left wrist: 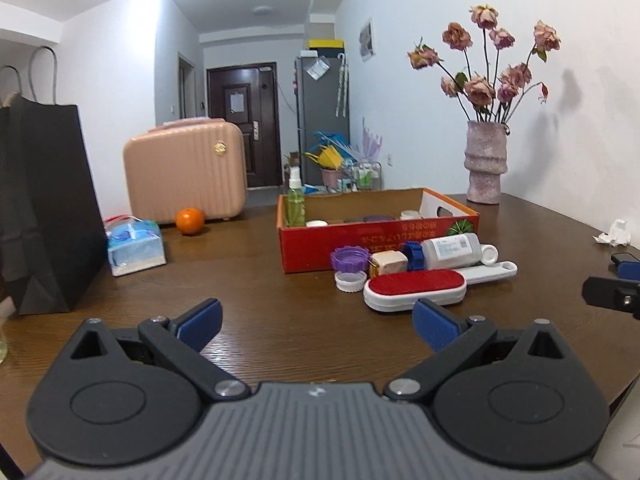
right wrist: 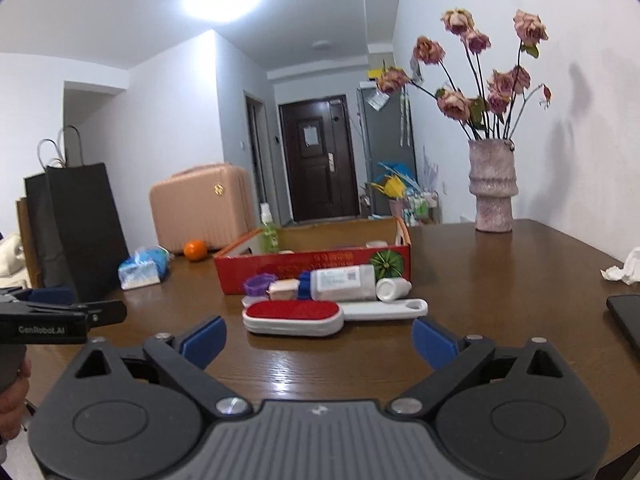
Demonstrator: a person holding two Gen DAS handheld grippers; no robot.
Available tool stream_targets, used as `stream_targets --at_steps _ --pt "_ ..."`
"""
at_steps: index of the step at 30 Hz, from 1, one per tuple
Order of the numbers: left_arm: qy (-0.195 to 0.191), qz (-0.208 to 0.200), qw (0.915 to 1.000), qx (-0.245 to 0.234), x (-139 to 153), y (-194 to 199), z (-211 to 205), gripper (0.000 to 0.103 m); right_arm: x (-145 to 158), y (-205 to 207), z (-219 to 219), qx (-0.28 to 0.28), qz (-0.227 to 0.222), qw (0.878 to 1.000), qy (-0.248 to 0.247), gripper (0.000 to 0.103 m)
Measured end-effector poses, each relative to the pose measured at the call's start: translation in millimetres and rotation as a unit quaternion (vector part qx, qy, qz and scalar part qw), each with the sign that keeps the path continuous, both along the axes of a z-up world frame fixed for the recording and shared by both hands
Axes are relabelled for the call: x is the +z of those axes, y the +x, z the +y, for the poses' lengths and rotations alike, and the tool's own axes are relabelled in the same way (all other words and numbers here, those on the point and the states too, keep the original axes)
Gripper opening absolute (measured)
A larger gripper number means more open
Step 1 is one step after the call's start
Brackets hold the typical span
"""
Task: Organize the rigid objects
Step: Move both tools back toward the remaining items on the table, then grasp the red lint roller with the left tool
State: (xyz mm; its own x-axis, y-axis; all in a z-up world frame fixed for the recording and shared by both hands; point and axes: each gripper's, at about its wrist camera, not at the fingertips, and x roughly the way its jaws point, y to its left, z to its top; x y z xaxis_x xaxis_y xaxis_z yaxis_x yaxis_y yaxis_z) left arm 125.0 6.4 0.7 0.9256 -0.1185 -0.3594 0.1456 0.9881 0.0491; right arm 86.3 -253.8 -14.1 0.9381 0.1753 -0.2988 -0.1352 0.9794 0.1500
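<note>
The white oval plastic lint brush with a red pad [right wrist: 293, 317] lies straight ahead of the right gripper [right wrist: 320, 340], long axis crosswise. The left gripper [left wrist: 318, 324] sits farther left. Both stand wide and empty.

Table [right wrist: 500, 280] glossy wood grain; box [right wrist: 320, 260] printed cardboard; vase [right wrist: 493, 184] rough, perhaps ceramic; bag [left wrist: 44, 208] matt paper.

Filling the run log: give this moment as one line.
left claw: open, empty | right claw: open, empty | lint brush: on table | red box: behind
</note>
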Motion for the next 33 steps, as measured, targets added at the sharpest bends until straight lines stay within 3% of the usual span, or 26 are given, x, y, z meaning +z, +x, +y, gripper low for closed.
stream_targets --at_steps 9,11,13,17,21,28,30,33 --pt "-0.023 0.057 0.9976 -0.030 -20.4 58.7 -7.6 0.099 -18.7 53.4 -7.5 -0.012 0.066 0.998 -0.004 0.081" --pt "-0.039 0.076 0.9954 -0.042 -22.2 79.8 -10.8 0.088 -21.9 71.1 -15.5 -0.027 0.083 0.996 -0.006 0.074" --pt "-0.065 0.103 0.9912 -0.053 -24.1 105.3 -13.7 0.081 -24.9 91.3 -26.9 -0.043 0.101 0.994 0.003 0.058" --pt "-0.075 0.135 0.9849 -0.079 -31.0 147.5 -26.2 0.077 -32.1 135.6 -50.8 -0.061 0.123 0.990 0.019 0.051" --pt "-0.088 0.155 0.9809 -0.078 -37.7 177.9 -33.9 0.073 -36.0 177.3 -68.9 -0.074 0.138 0.987 0.033 0.032" --pt "-0.141 0.199 0.9654 -0.092 -54.7 206.0 -34.4 0.063 -53.7 218.4 -82.0 -0.070 0.179 0.981 0.034 0.027" --pt "-0.158 0.206 0.9606 -0.100 -56.5 209.1 -31.3 0.056 -56.1 223.5 -84.2 -0.068 0.181 0.980 0.042 0.022" --pt "-0.175 0.211 0.9558 -0.108 -58.6 210.1 -30.1 0.054 -62.0 227.9 -93.6 -0.063 0.185 0.977 0.086 0.018"
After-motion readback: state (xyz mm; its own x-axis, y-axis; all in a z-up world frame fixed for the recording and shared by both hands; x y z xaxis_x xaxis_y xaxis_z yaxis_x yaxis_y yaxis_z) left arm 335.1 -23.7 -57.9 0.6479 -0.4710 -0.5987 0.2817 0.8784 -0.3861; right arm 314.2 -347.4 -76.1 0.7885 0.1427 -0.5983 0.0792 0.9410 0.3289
